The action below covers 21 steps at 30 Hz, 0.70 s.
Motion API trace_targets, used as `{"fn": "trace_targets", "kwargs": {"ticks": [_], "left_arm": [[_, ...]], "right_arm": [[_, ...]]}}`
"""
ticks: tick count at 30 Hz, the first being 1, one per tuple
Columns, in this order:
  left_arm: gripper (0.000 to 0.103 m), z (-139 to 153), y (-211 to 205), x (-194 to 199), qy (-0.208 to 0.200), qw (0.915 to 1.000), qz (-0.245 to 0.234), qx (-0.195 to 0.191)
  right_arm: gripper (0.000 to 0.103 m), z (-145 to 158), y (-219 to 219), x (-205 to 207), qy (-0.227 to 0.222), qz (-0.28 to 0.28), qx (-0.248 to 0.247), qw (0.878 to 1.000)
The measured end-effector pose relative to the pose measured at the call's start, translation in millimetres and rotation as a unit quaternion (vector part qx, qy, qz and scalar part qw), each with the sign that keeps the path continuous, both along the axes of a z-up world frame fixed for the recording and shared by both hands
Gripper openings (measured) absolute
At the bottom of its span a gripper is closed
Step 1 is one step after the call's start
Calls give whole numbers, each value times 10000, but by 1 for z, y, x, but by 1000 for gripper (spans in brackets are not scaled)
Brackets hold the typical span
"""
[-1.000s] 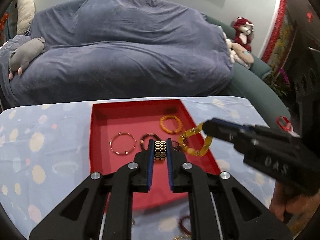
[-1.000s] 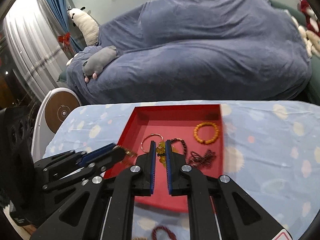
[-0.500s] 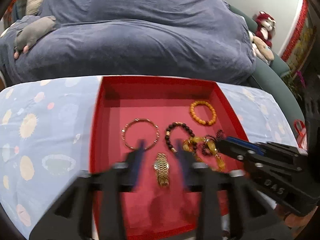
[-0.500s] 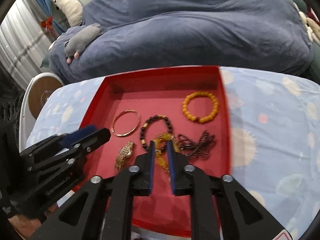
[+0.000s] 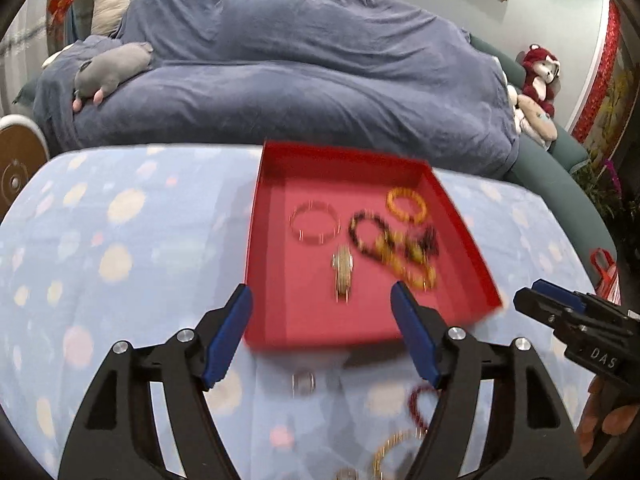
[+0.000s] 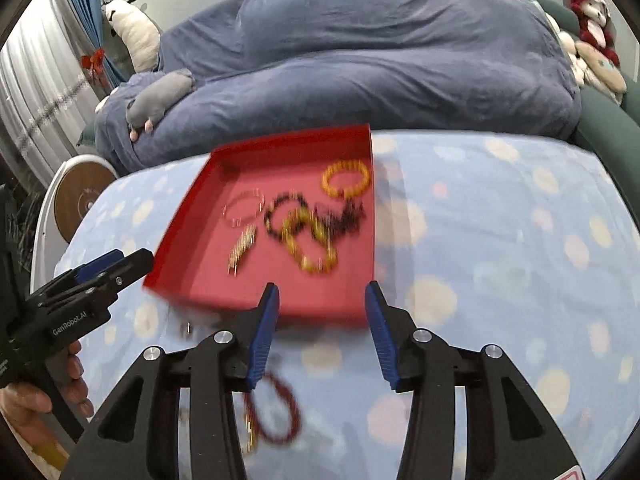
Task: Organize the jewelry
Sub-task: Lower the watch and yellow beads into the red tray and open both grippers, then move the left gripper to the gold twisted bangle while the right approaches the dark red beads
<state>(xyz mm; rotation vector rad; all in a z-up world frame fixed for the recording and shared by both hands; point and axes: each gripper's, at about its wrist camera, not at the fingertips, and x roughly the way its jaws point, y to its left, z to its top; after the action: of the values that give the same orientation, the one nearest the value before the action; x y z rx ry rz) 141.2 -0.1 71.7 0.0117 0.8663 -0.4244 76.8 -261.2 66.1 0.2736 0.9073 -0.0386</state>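
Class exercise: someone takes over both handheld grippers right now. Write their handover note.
Left gripper: jaws open, empty.
Right gripper: jaws open, empty.
Done: red tray holds the gold watch, thin bangle, orange bead bracelet, dark bead bracelet and amber chain.
Left: dark red bracelet, a gold piece and a small ring lie on the tablecloth.

My left wrist camera looks forward along the spread fingers of the left gripper (image 5: 322,312), down at a slant onto the near edge of the red tray (image 5: 276,216) just ahead. My right wrist camera does likewise over the right gripper (image 6: 322,308), a little nearer the tray (image 6: 370,216). Both views share the tray, the spotted tablecloth (image 5: 120,240) and the blue-covered sofa (image 6: 360,52) beyond; each catches the other gripper at its side.
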Motion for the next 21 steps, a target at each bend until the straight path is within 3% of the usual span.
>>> {"fn": "trace_targets", "kwargs": {"ticks": [11,21], "left_arm": [[68,-44,2,-79,411,9985,-107,338],[64,-79,-19,-94,567,9964,-225,584]], "right_arm": [[44,-37,19,-62,526,-35,141,9985],[44,-50,25,-79,658,-28,126,9978]]}}
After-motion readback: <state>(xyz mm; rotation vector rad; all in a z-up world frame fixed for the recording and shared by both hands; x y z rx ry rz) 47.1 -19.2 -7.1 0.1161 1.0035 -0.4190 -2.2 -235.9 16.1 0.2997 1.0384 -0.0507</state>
